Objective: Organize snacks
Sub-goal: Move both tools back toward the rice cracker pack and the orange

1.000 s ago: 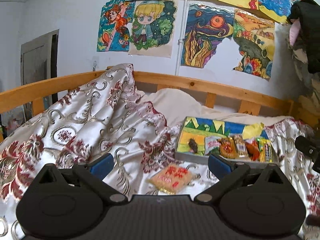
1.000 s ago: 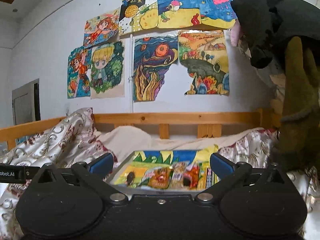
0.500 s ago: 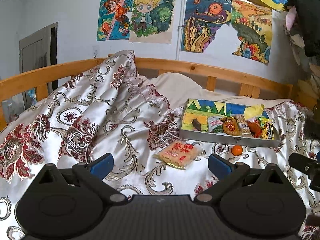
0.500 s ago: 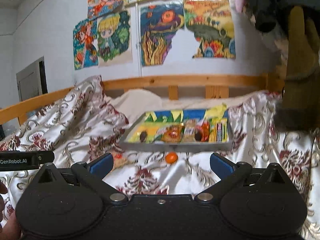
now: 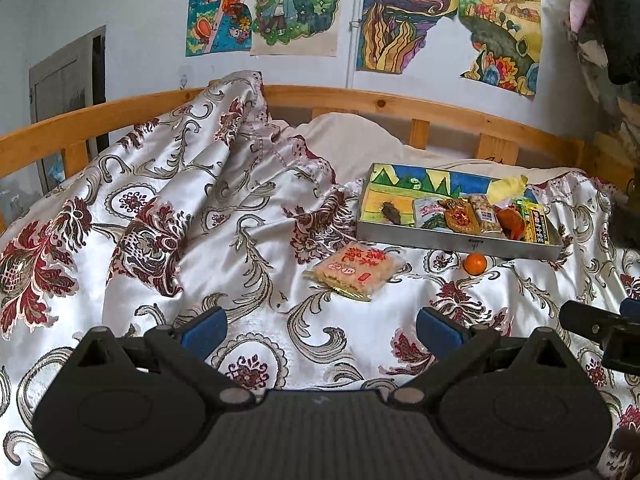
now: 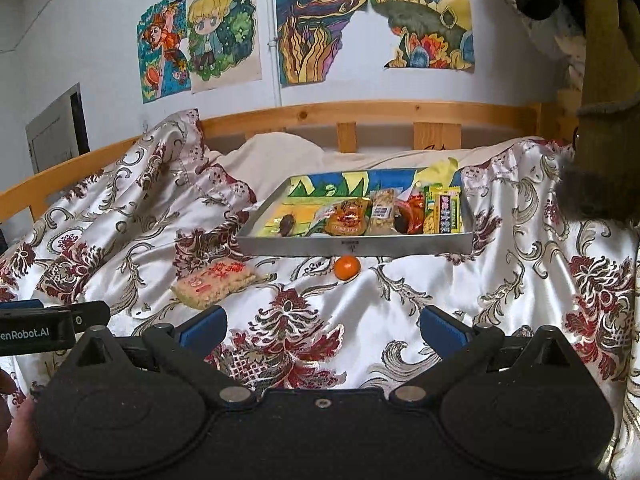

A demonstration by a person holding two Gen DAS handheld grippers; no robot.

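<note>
A shallow grey box (image 5: 456,241) (image 6: 352,245) with a painted bottom lies on the bed and holds several snack packets at its right half. In front of it on the patterned bedspread lie a clear packet of puffed-rice cakes (image 5: 356,271) (image 6: 214,281) and a small orange (image 5: 475,263) (image 6: 347,267). My left gripper (image 5: 322,326) is open and empty, hovering short of the rice-cake packet. My right gripper (image 6: 323,324) is open and empty too, short of the orange.
A wooden bed rail (image 5: 360,98) runs behind the bunched bedspread (image 5: 180,184) and a pale pillow (image 5: 352,136). Drawings hang on the wall. Dark clothes (image 6: 600,80) hang at the right. The other gripper's tip (image 5: 592,322) (image 6: 52,320) shows at each view's edge.
Both grippers have tilted down and pulled back over the last second, bringing the rice-cake packet and the orange into fuller view. Nothing on the bed has moved.
</note>
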